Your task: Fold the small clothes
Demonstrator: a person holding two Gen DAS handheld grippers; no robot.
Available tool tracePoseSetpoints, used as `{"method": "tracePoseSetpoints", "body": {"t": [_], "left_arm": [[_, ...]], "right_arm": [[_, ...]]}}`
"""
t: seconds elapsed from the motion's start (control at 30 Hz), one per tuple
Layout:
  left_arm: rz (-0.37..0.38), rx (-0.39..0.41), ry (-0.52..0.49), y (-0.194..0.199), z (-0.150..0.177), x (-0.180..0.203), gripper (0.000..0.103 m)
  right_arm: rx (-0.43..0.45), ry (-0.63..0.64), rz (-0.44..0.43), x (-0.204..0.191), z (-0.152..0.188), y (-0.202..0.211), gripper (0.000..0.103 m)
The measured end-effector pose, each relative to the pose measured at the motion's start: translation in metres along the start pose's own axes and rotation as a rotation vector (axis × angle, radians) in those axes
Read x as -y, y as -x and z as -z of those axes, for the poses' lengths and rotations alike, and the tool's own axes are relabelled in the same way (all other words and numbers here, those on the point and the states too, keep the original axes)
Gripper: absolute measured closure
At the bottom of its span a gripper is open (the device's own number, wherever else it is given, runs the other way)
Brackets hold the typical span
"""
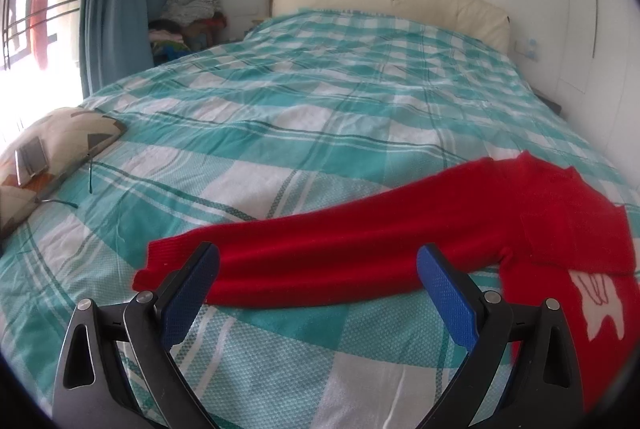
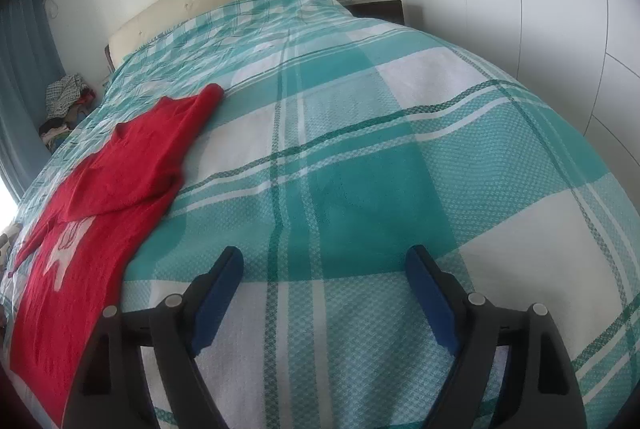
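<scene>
A small red sweater (image 1: 560, 225) with a white figure on its front lies on the teal-and-white checked bedspread (image 1: 320, 101). One sleeve (image 1: 320, 261) stretches out flat to the left in the left wrist view. My left gripper (image 1: 318, 257) stands open just over that sleeve, blue pads on either side, not pressing it. In the right wrist view the sweater (image 2: 100, 197) lies at the left, its other sleeve folded across the body. My right gripper (image 2: 324, 261) is open over bare bedspread (image 2: 360, 149), to the right of the sweater, with nothing between its fingers.
A patterned pillow (image 1: 52, 145) with a phone on it lies at the bed's left edge. A cream headboard (image 1: 392, 1) backs the bed. Piled clothes (image 1: 192, 13) and a blue curtain (image 1: 116, 1) stand at the far left; white wardrobe doors (image 2: 540, 9) line the right.
</scene>
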State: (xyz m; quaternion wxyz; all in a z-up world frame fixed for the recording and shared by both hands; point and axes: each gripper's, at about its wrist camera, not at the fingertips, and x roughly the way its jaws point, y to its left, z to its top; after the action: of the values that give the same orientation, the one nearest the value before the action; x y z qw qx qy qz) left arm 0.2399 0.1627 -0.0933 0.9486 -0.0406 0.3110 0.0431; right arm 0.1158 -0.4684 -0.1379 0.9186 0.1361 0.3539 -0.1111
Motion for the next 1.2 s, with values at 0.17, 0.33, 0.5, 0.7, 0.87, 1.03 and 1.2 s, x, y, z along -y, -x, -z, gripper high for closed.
{"method": "tracePoseSetpoints", "body": {"t": [0.17,0.33,0.5,0.7,0.87,1.03,1.2], "left_arm": [[-0.002,-0.007,0.056,-0.001,-0.002,-0.011,0.004],[-0.009,-0.020,0.104,-0.004,-0.003,-0.020,0.004],[-0.012,-0.020,0.104,-0.004,-0.003,-0.020,0.004],[-0.026,-0.013,0.061,-0.003,-0.003,-0.014,0.004],[-0.034,-0.007,0.023,-0.003,-0.003,-0.007,0.003],[-0.032,-0.011,0.031,-0.004,-0.002,-0.007,0.003],[-0.030,-0.019,0.074,-0.005,-0.003,-0.015,0.003]], "right_arm": [[-0.004,0.015,0.007,-0.003,0.005,0.000,0.014],[-0.003,0.012,0.004,-0.003,0.005,-0.001,0.014],[-0.003,0.012,0.004,-0.003,0.005,-0.001,0.014],[-0.003,0.012,0.004,-0.003,0.005,-0.001,0.014],[-0.003,0.012,0.004,-0.003,0.005,-0.001,0.013],[-0.003,0.011,0.003,-0.004,0.005,-0.001,0.013],[-0.003,0.011,0.003,-0.003,0.006,-0.001,0.013]]}}
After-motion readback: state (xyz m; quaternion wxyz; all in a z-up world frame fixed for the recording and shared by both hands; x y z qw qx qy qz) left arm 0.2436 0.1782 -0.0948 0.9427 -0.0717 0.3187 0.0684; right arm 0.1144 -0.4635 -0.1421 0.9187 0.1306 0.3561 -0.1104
